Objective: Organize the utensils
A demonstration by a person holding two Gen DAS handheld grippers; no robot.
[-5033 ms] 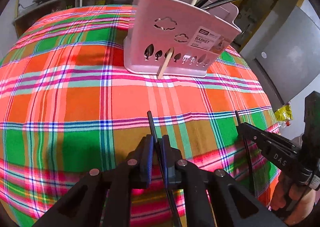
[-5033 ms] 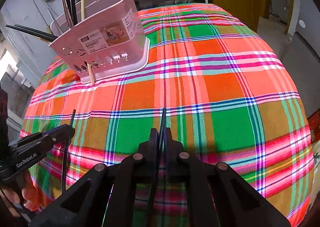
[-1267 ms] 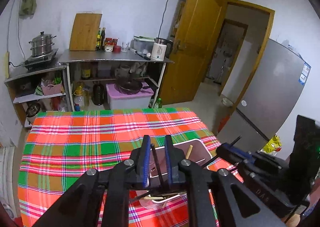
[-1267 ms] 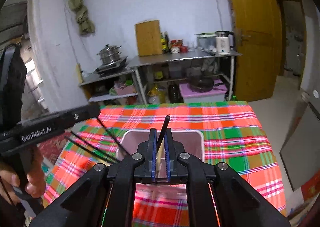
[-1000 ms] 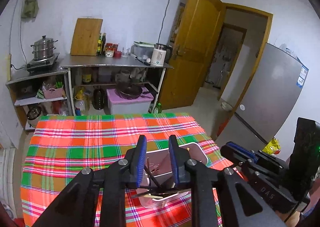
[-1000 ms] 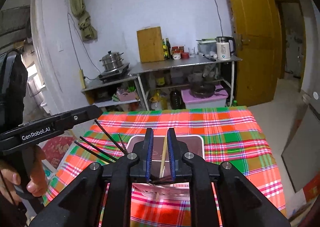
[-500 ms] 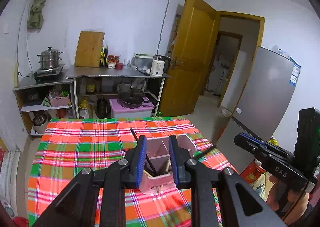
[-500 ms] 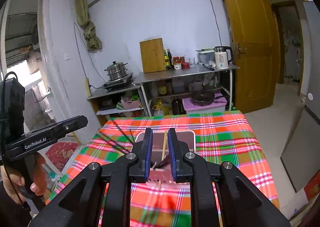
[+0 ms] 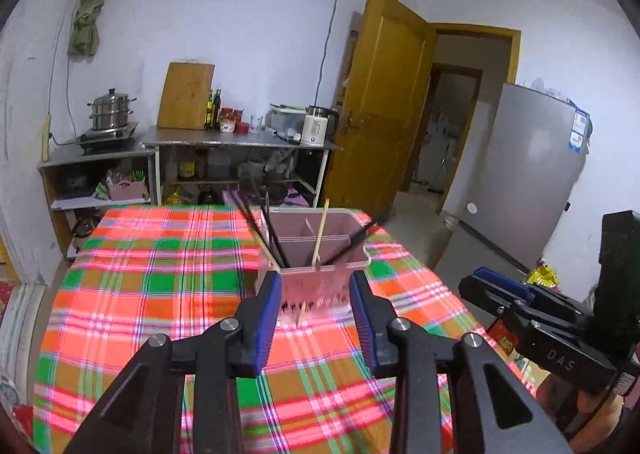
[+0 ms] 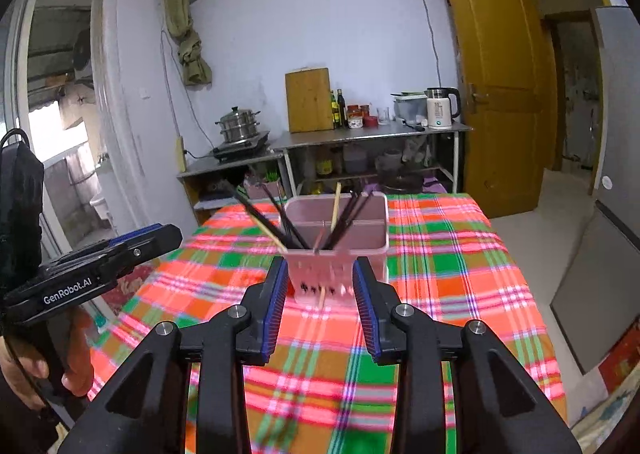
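A pink plastic basket (image 9: 320,254) stands on the plaid tablecloth (image 9: 160,274); it also shows in the right wrist view (image 10: 340,250). Several black chopsticks (image 9: 272,234) and a wooden one (image 9: 321,232) stick out of it; they also show in the right wrist view (image 10: 292,230). A wooden stick (image 9: 301,313) leans at its front foot. My left gripper (image 9: 316,286) is open and empty, well back from the basket. My right gripper (image 10: 320,274) is open and empty, also back from the basket. Each gripper shows in the other's view: the right gripper (image 9: 492,286) and the left gripper (image 10: 160,238).
Behind the table stand a steel shelf (image 9: 240,142) with bottles, a kettle (image 9: 316,130) and a cutting board (image 9: 186,94), and a stove with a steamer pot (image 9: 110,114). A yellow door (image 9: 380,114) and a grey fridge (image 9: 532,174) are at the right.
Both grippers let go of their black chopsticks over the basket, then drew back and away from it with jaws opened wider. The chopsticks now stand in the basket.
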